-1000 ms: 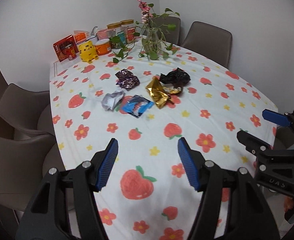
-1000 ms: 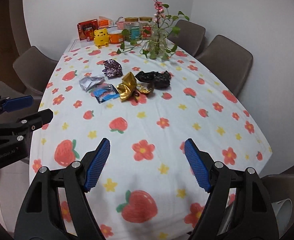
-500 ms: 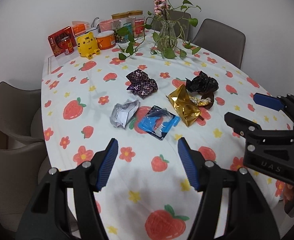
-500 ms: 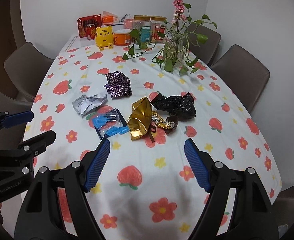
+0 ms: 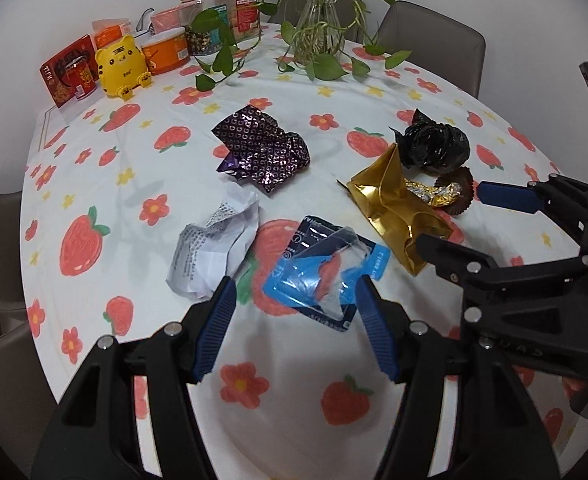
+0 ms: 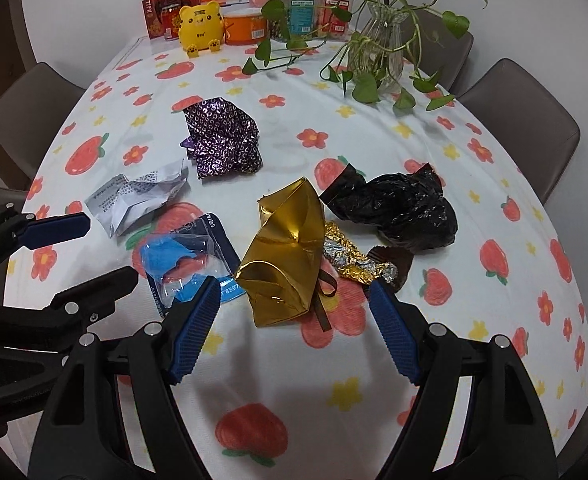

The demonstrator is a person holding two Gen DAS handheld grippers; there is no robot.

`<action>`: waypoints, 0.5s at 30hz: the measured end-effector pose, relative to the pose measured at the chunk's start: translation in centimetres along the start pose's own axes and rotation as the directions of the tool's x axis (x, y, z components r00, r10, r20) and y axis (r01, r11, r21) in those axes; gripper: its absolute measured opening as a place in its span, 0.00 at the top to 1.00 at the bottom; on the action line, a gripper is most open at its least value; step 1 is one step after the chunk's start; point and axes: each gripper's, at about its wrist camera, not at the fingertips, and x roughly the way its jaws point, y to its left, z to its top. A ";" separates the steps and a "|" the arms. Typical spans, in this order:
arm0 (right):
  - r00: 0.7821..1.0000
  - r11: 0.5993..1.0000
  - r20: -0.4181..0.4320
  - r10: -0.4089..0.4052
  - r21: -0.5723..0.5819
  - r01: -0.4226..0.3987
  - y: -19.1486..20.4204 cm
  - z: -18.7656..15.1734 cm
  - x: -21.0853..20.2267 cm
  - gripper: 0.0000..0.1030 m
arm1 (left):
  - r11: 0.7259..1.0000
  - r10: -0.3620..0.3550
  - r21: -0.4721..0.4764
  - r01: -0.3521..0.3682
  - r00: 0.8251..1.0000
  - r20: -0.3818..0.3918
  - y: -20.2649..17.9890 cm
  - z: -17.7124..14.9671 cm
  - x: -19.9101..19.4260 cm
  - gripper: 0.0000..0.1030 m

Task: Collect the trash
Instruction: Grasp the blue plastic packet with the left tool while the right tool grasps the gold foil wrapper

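No trash is picked up yet. The blue packet [image 5: 326,268], gold wrapper [image 6: 285,248], white paper [image 5: 213,248], purple foil [image 5: 261,148] and black bag [image 6: 398,208] all lie on the bench [image 5: 133,184]. The left gripper [image 5: 294,320] has wide, empty jaws; the right gripper [image 6: 294,320] has jaws closing a little, maybe above the gold wrapper.
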 end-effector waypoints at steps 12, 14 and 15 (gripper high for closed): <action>0.996 0.998 -0.072 0.050 -0.026 -0.052 -0.5 -0.5 3.0 0.58 | 0.996 -0.071 0.043 0.072 0.997 -0.029 -0.8 0.1 3.6 0.42; 0.995 0.997 -0.075 0.059 -0.036 -0.061 -0.3 -0.7 3.1 0.63 | 0.996 -0.059 0.060 0.060 0.998 -0.022 -1.2 0.0 3.7 0.47; 0.996 0.997 -0.070 0.062 -0.037 -0.065 -0.3 -0.7 3.0 0.63 | 0.996 -0.055 0.070 0.056 0.998 -0.016 -1.3 0.0 3.7 0.48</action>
